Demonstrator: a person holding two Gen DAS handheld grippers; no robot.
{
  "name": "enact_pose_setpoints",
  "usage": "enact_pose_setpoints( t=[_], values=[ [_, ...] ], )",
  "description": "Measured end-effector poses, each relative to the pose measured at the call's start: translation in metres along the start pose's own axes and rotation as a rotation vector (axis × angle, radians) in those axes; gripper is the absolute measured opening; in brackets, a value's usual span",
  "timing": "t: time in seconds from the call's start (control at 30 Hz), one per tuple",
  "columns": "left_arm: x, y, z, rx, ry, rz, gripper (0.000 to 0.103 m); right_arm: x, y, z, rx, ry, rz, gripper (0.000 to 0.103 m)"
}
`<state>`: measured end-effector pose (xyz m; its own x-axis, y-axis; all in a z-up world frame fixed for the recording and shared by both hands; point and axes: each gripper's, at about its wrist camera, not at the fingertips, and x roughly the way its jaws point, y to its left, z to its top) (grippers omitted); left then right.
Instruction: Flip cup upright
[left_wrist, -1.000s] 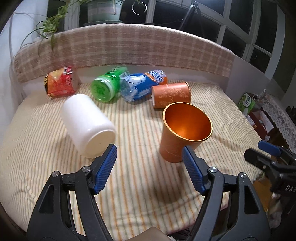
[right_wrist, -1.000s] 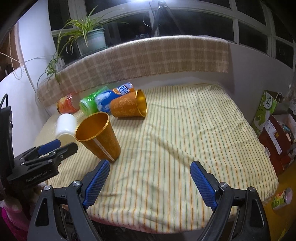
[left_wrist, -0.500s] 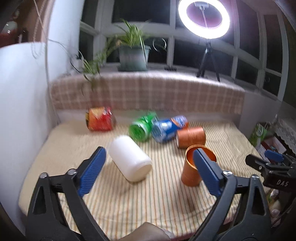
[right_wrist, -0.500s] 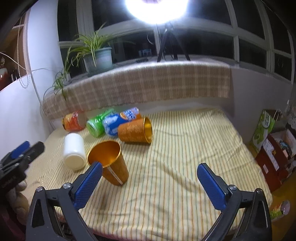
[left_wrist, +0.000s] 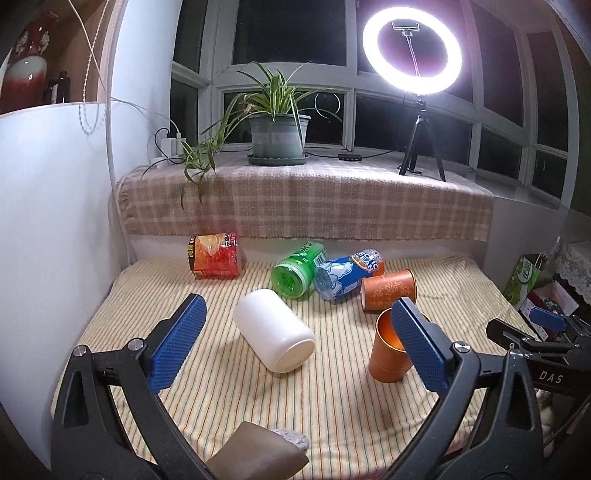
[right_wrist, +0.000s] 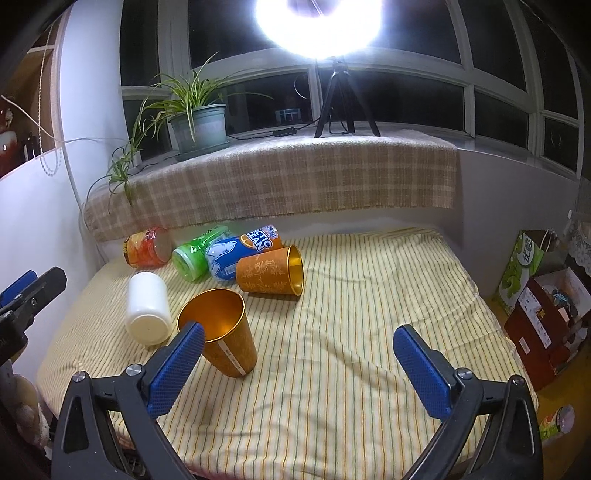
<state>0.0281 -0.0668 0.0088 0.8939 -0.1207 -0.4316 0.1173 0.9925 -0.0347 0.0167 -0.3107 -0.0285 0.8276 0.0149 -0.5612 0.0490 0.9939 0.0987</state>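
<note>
An orange metal cup (left_wrist: 389, 360) stands upright on the striped bed cover, mouth up; in the right wrist view it (right_wrist: 223, 332) leans slightly. A second orange cup (left_wrist: 388, 290) lies on its side behind it, also in the right wrist view (right_wrist: 271, 271). My left gripper (left_wrist: 301, 345) is open and empty, held back above the near edge; its right finger overlaps the upright cup in the picture. My right gripper (right_wrist: 299, 369) is open and empty, with the upright cup just past its left finger.
A white jar (left_wrist: 275, 334), a green bottle (left_wrist: 297, 273), a blue can (left_wrist: 347, 273) and a red snack can (left_wrist: 214, 256) lie on their sides. A plaid-covered sill (left_wrist: 306, 206) carries a potted plant and ring light. Boxes (right_wrist: 543, 314) stand right of the bed.
Both grippers have pulled back and tilted up from the bed, so the objects look smaller and farther. The upright cup stands free; both grippers stay open.
</note>
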Motion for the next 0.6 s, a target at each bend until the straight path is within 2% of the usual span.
enact_pose_setpoints(
  t=[0.6],
  values=[
    [-0.0045, 0.0006, 0.0013, 0.0, -0.008, 0.001, 0.102, -0.0004, -0.0014, -0.0025, 0.014, 0.011, 0.006, 0.103]
  ],
)
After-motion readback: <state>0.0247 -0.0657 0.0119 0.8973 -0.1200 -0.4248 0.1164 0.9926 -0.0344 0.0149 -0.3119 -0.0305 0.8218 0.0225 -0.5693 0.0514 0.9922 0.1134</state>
